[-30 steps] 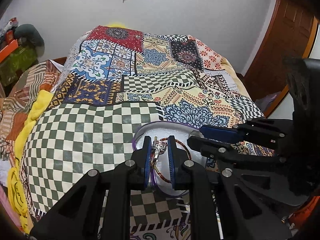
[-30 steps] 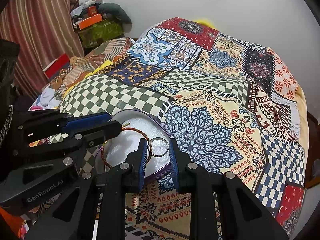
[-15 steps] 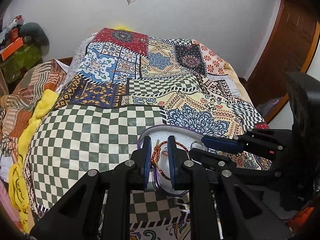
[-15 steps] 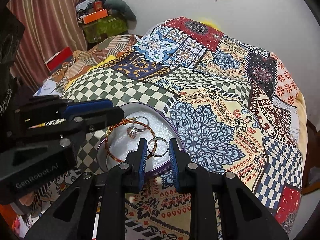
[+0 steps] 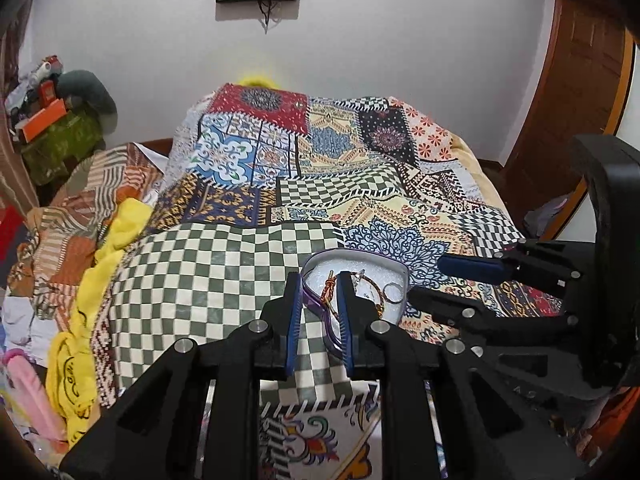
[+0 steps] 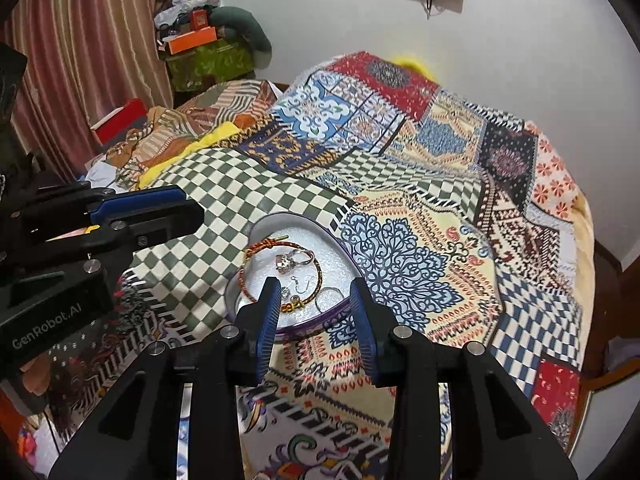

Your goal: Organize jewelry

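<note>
On the patchwork bedspread, our heart-shaped tin already holds the braided bracelet, gemstone ring and hoop; both grippers, left and right, stand open and empty, so little seems left.

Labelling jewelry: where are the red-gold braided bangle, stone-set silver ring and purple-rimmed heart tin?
red-gold braided bangle (image 6: 245,281): right wrist view, left arc.
stone-set silver ring (image 6: 286,262): right wrist view, stone.
purple-rimmed heart tin (image 6: 305,325): right wrist view, near wall.
</note>
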### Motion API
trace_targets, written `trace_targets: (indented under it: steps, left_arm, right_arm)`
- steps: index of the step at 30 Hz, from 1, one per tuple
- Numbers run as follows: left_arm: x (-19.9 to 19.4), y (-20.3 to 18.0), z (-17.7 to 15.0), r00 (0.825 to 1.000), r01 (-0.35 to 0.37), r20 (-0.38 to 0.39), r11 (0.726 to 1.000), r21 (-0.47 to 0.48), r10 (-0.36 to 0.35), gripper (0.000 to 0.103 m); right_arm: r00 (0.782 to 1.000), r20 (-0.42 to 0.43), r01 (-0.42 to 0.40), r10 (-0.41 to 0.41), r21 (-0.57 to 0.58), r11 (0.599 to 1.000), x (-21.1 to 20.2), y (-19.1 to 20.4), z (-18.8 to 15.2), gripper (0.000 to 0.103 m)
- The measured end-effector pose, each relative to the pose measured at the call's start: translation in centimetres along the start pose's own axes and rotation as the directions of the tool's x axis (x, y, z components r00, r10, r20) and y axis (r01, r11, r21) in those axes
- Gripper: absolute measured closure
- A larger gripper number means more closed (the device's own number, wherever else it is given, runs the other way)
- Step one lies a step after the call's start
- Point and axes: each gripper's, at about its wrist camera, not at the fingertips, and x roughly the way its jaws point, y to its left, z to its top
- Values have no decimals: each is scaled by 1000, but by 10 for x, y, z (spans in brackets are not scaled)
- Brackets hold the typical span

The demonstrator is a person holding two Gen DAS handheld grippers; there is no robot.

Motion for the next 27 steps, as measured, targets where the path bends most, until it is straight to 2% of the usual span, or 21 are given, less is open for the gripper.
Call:
trace_targets:
  steps: [4,11,16,20,27]
  left_arm:
    - [-21,-5,-3,1000,-2,21,1000,9,2,84]
    - [-51,-18,-14,998,-9,55,999,34,7,71]
    - [-72,-29,-26,997,-2,71,999,42,-1,69]
    - [-85,-38,-37,997,0,74,999,50,-4,69]
    - [-92,-51,-58,999,1,41,997,82,-5,69]
  right_arm:
    - [1000,26,8,-8,0,1000,-17,4,-4,71]
    - [997,75,22,-22,12,1000,-51,10,-15,71]
    - [993,113,20,-23,29,999,-78,11,-29,70]
    - [990,131,53,-58,40,998,-92,12,-41,70]
    - [989,133,46,-58,91,995,-106,3,-65,70]
